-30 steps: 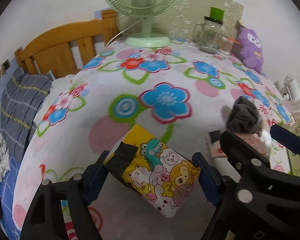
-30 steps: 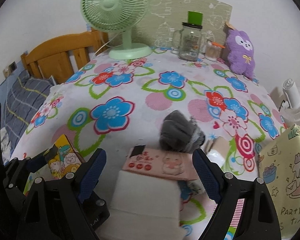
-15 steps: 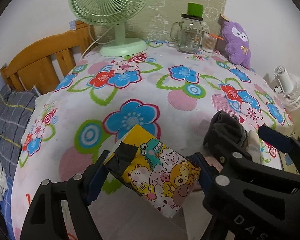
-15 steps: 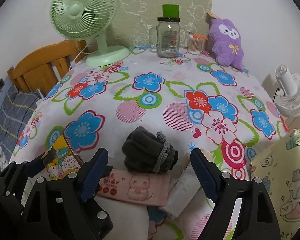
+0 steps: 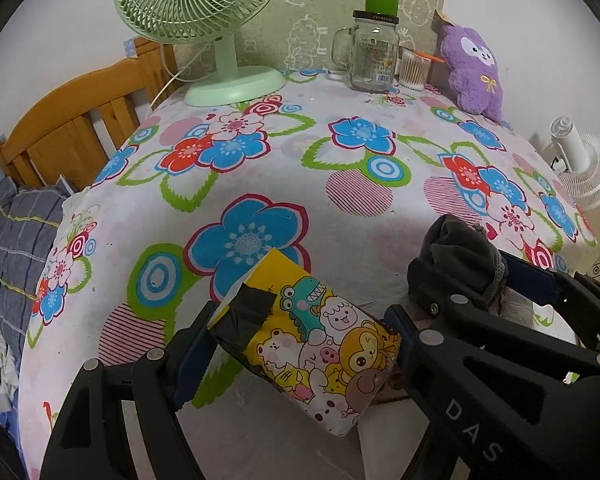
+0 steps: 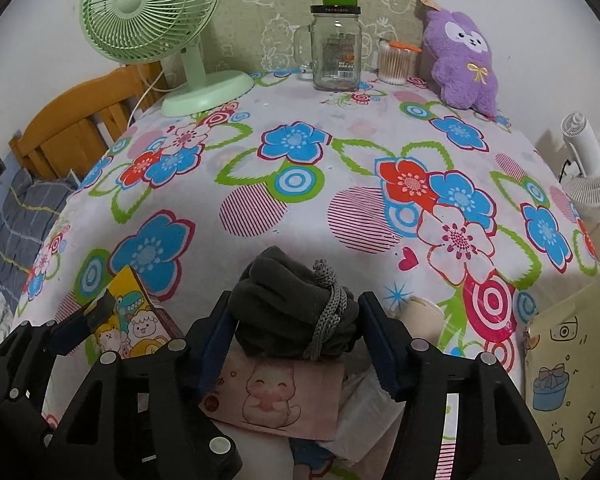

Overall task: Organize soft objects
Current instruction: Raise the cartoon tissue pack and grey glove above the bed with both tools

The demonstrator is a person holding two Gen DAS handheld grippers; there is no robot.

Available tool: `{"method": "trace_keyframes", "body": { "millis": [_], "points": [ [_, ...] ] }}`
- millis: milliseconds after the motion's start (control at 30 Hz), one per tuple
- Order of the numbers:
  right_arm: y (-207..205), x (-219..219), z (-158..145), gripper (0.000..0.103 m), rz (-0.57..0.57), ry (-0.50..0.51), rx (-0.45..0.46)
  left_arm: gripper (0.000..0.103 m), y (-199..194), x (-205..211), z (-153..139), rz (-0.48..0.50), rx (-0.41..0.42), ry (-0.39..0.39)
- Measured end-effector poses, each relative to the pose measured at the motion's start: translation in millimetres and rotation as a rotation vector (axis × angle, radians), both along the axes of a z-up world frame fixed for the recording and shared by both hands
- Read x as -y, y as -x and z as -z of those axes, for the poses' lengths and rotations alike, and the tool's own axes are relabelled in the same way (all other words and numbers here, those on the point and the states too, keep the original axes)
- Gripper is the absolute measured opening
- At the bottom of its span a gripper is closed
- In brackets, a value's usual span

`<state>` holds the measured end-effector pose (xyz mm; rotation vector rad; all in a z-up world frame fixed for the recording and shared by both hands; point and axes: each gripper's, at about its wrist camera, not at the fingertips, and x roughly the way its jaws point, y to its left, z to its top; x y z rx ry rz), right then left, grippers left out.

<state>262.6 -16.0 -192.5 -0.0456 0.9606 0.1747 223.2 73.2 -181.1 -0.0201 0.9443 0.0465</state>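
The left gripper (image 5: 300, 344), black with blue pads, is clamped on a yellow soft packet printed with cartoon animals (image 5: 314, 340), one end of it patched with black tape. The packet sits tilted between the pads, above a table covered in a white cloth with bright blue, red and green flowers (image 5: 300, 184).

The right gripper (image 6: 296, 332), of the same make, sits just beside it on the right. Its jaws have just been closing around a dark grey fabric bundle tied with a grey cord (image 6: 296, 312). Both pads appear to touch the bundle's sides, though how firmly they press cannot be told. The bundle rests on the far end of a pale pink packet printed with a smiling cartoon animal (image 6: 276, 400). White tissue-like packets (image 6: 360, 412) lie beside and under the pink one, crowding the space below the right gripper.

At the far edge of the table stand a pale green desk fan (image 6: 152, 20), a clear glass mug-shaped jar with a black lid and green cap (image 6: 336, 48), a small clear tub of cotton swabs (image 6: 396, 62) and a purple plush toy with a white face (image 6: 464, 60). All are well apart from both grippers. A wooden bed frame (image 5: 72, 128) lies left of the table, a white fan (image 6: 592, 176) right of it, and a cream bag with cartoon drawings (image 6: 568, 380) at the near right.
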Motion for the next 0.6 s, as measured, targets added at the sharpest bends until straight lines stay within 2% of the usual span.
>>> {"method": "trace_keyframes", "body": {
  "millis": [600],
  "points": [
    [25.1,5.7,-26.7,0.06,-0.004,-0.016,0.055,0.083,24.4,9.9,-25.6,-0.008,0.067,-0.021]
  ]
}}
